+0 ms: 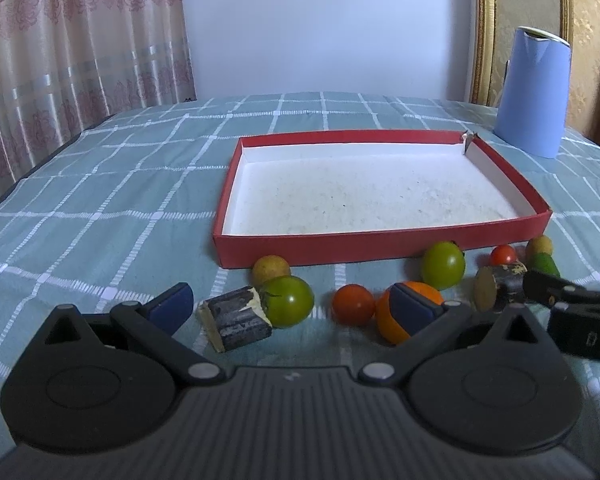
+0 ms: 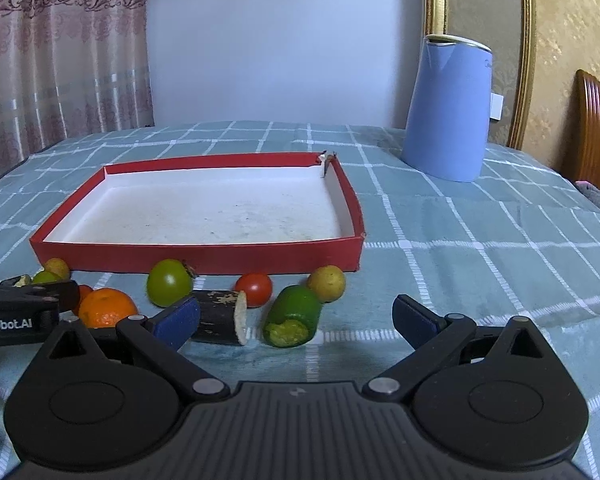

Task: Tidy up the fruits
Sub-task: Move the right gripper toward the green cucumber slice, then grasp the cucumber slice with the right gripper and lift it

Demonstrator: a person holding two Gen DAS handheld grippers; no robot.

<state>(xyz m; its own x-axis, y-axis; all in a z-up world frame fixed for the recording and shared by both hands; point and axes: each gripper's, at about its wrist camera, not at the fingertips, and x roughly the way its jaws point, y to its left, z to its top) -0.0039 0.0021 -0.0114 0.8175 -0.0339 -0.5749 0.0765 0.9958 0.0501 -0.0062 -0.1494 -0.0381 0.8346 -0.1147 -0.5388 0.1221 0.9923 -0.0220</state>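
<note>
A red tray [image 1: 380, 242] with a white floor sits empty on the checked cloth; it also shows in the right wrist view [image 2: 196, 258]. Fruits lie in a row before it. My left gripper [image 1: 292, 306] is open, low over a dark cut piece [image 1: 238, 322], a green tomato [image 1: 288, 300], a red tomato [image 1: 352, 304] and an orange [image 1: 396, 326]. My right gripper [image 2: 296, 316] is open, low over a dark cut piece [image 2: 220, 316], a cut green fruit [image 2: 294, 316], a red tomato [image 2: 256, 288] and a yellow fruit [image 2: 327, 283].
A blue jug [image 2: 448, 108] stands at the back right of the table, also in the left wrist view [image 1: 532, 92]. Another green tomato [image 2: 168, 282] and a yellow fruit [image 1: 271, 268] lie by the tray's front wall. A curtain hangs at the left.
</note>
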